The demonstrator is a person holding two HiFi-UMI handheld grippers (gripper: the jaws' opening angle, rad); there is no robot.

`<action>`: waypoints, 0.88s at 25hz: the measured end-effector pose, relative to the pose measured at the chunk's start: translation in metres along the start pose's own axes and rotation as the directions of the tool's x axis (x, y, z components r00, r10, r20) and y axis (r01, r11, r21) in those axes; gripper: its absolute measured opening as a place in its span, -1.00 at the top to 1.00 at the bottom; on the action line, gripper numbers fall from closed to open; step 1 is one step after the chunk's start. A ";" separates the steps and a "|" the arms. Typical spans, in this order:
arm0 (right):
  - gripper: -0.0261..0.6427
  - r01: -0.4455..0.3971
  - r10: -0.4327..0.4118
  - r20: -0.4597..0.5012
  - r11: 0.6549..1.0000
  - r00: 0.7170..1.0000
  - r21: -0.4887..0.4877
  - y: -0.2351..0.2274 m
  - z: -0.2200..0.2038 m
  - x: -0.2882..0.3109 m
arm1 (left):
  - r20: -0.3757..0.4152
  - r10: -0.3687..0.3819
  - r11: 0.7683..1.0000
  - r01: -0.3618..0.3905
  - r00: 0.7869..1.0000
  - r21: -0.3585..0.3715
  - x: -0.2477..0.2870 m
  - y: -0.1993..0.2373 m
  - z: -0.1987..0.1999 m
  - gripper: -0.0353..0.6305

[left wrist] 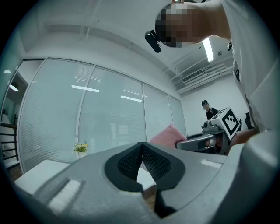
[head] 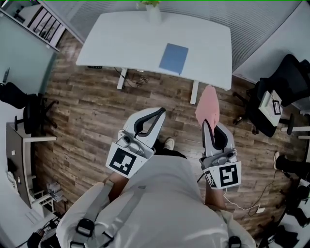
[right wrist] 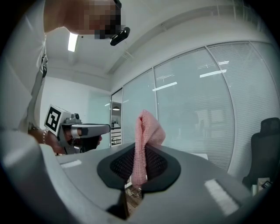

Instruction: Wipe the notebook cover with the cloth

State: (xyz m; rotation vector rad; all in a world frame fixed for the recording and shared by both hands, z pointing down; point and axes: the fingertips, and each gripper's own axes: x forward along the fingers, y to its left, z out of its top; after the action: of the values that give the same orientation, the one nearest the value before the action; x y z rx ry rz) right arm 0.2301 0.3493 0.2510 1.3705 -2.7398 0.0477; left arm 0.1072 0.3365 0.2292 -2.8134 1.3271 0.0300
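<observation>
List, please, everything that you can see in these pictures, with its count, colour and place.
table: one, white, by the far wall
notebook: one, blue, flat on the table
plant: one, green, at the table's far edge
office chairs: at least two, black, at the room's left and right sides
floor: one, brown wood
cloth: one, pink, off the table
left gripper: grey, shut, empty
right gripper: grey, shut on the cloth

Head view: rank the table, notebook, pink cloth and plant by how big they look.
1. white table
2. notebook and cloth: look alike. The cloth is nearer the camera, so they are unranked.
3. plant
</observation>
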 end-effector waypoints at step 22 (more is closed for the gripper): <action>0.84 -0.005 0.004 -0.030 0.999 1.000 -0.036 -0.070 0.004 0.188 | 0.009 -0.006 1.000 0.006 1.000 -0.012 0.112 0.163 -0.022 0.88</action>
State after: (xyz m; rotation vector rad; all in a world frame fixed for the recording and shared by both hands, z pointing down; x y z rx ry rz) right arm 0.1740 0.1573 0.2625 1.3439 -2.7056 0.0182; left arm 0.0528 0.1456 0.2445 -2.8242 1.3207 0.0505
